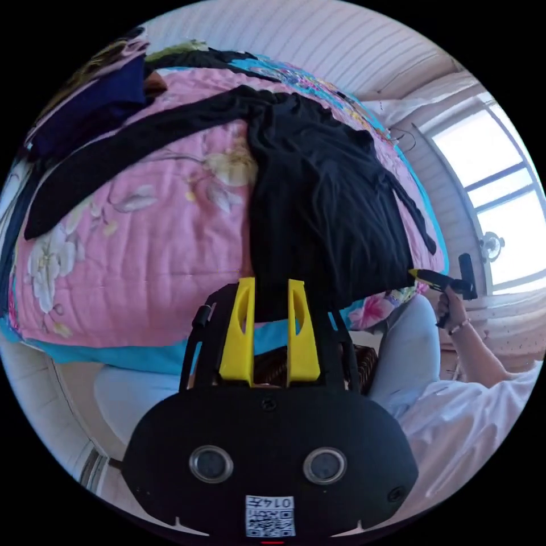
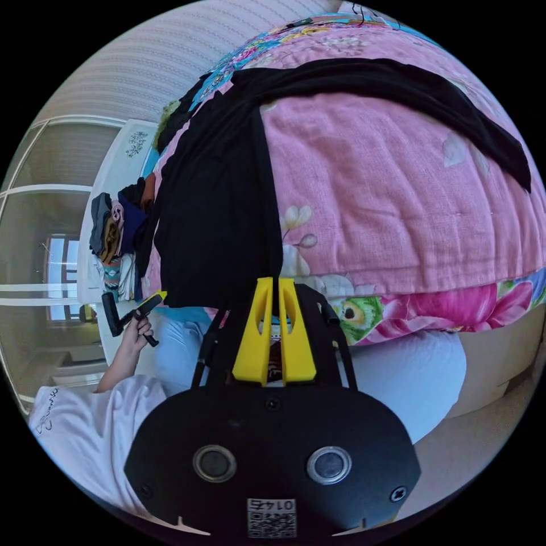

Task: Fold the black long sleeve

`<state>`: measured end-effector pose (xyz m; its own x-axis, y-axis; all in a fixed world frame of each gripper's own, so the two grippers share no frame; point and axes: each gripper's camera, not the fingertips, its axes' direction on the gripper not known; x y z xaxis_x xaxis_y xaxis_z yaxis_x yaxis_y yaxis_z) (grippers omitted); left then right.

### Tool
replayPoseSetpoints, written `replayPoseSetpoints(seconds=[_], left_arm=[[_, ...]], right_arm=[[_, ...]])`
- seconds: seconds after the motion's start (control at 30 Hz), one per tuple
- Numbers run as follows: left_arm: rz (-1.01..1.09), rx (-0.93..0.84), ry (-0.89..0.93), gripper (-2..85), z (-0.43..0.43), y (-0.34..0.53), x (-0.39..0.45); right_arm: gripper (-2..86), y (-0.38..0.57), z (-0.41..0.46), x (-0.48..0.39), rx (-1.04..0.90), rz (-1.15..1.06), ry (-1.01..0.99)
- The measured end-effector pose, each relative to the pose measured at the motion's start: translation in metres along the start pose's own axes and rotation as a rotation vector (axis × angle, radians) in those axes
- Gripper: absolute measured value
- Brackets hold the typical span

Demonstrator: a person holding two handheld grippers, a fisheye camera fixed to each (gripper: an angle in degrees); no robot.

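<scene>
It was a bedroom in a home. A bed [image 1: 68, 335] took up most of the room, covered with a pink flowered quilt [image 1: 153, 250] edged in blue. Beside the bed a window [image 1: 495, 187] let in bright daylight, and the walls [image 1: 341, 40] were papered in pale stripes. In the right gripper view a pile of clothes [image 2: 122, 233] lay heaped on the far side of the bed, near a glass door [image 2: 51, 227].

Left hand-held gripper [image 1: 271, 284] jaws stand parted; right hand-held gripper [image 2: 274, 283] jaws sit nearly closed.
</scene>
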<state>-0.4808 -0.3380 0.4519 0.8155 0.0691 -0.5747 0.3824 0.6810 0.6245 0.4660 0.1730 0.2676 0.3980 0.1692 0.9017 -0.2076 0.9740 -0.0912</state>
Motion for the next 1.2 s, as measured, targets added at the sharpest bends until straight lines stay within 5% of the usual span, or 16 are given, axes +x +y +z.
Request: replayPoseSetpoints(seconds=[0.2,0.63,0.93,1.2], left_arm=[[0.083,0.003,0.067,-0.3,-0.003,0.024,0.008],[0.007,-0.079,0.055,3.4,0.085,0.063,0.018],[0.191,-0.005,0.010,0.6,0.113,0.064,0.099],[0.508,-0.027,0.104,0.1,0.210,-0.009,0.287]], right_arm=[[0.6,0.020,-0.040,-0.004,-0.073,-0.072,0.013],[2.8,0.047,-0.086,0.026,-0.080,0.002,0.021],[5.9,0.092,-0.212,0.100,0.448,0.182,-0.024],[6.9,0.121,-0.301,0.226,1.029,0.451,-0.193]])
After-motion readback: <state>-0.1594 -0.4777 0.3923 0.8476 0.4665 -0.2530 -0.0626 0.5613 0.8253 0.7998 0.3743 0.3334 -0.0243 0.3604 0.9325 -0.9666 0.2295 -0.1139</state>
